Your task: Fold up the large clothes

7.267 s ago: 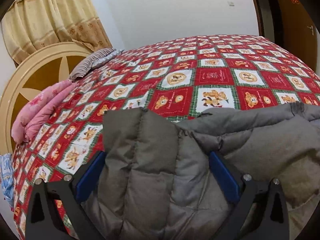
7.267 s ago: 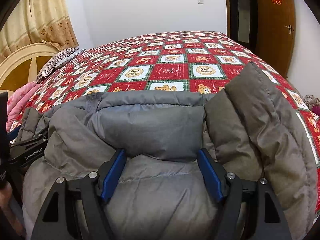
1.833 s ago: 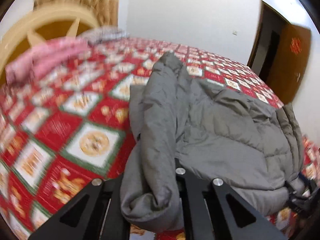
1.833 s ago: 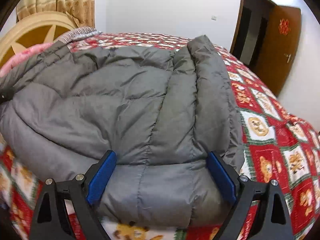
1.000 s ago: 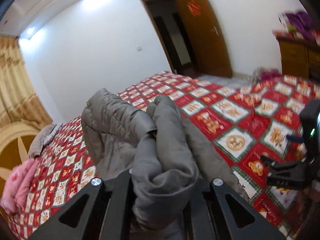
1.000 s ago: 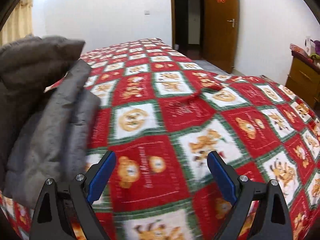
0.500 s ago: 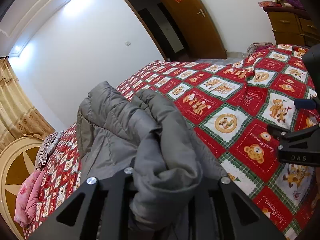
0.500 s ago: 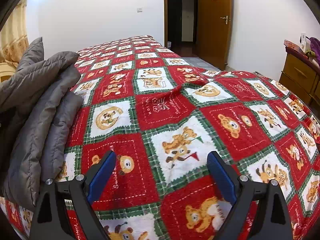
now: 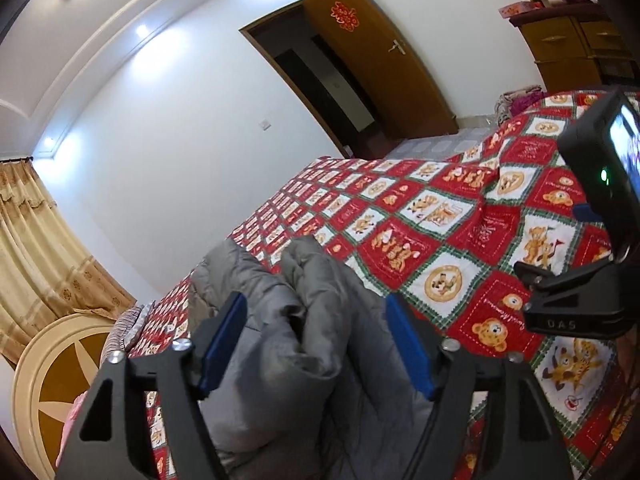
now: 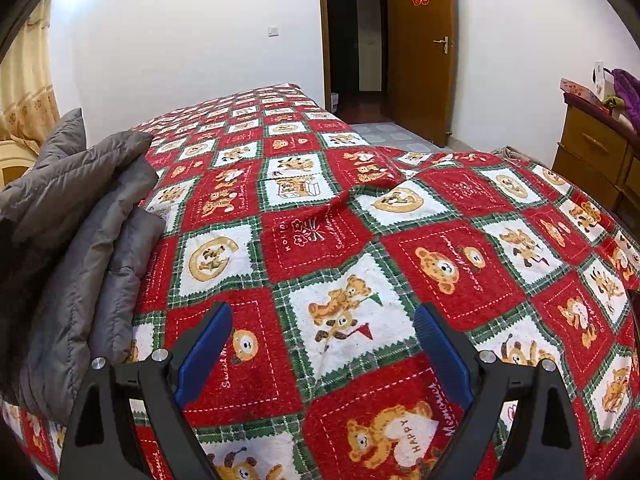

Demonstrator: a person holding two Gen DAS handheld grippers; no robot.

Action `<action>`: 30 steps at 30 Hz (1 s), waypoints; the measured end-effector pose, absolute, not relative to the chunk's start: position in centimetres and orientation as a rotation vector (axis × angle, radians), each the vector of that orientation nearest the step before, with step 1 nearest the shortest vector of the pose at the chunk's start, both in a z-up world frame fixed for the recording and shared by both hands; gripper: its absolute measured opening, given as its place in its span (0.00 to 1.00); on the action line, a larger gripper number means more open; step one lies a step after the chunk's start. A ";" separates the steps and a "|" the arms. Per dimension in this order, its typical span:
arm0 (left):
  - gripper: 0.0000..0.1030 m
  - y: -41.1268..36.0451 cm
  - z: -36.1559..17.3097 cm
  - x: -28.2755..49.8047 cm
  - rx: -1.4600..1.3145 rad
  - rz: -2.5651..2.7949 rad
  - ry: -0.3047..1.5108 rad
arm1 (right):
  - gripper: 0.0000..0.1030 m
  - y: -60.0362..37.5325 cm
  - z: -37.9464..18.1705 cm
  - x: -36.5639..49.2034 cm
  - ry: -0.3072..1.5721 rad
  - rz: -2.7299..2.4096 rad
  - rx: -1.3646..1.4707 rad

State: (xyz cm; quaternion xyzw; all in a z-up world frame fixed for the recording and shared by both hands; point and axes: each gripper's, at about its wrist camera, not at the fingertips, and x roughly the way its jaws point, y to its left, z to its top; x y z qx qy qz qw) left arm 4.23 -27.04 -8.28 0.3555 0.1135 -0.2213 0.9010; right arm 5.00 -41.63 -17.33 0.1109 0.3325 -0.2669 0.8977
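Observation:
A grey padded jacket [image 9: 296, 344] lies bunched and folded on the bed's red teddy-bear blanket [image 9: 440, 216]. My left gripper [image 9: 316, 344] is open, its blue pads on either side of a thick fold of the jacket without pinching it. In the right wrist view the jacket [image 10: 76, 232] lies at the left edge. My right gripper [image 10: 324, 344] is open and empty over the bare blanket [image 10: 360, 240], to the right of the jacket. It also shows in the left wrist view [image 9: 580, 280] at the right.
A cream and brown headboard [image 9: 52, 384] and a striped pillow [image 9: 124, 332] are at the bed's far left. A wooden dresser [image 10: 596, 160] stands right of the bed. A brown door [image 10: 420, 52] stands open beyond the bed.
My left gripper has opened and let go of the jacket fold it was shut on. The right gripper has stayed open over the blanket.

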 end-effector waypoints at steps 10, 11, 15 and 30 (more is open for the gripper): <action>1.00 -21.9 -4.2 3.7 0.681 -0.395 0.171 | 0.89 -40.9 -17.6 5.4 0.693 -0.542 0.209; 1.00 -21.4 -4.2 4.2 0.682 -0.378 0.170 | 0.89 -40.8 -17.5 5.4 0.689 -0.540 0.208; 1.00 -18.2 -4.6 9.2 0.653 -0.253 0.246 | 0.89 -40.2 -17.0 5.3 0.671 -0.526 0.206; 1.00 -13.9 -9.0 21.7 0.452 -0.141 0.442 | 0.89 -35.6 -9.2 12.0 0.596 -0.328 0.250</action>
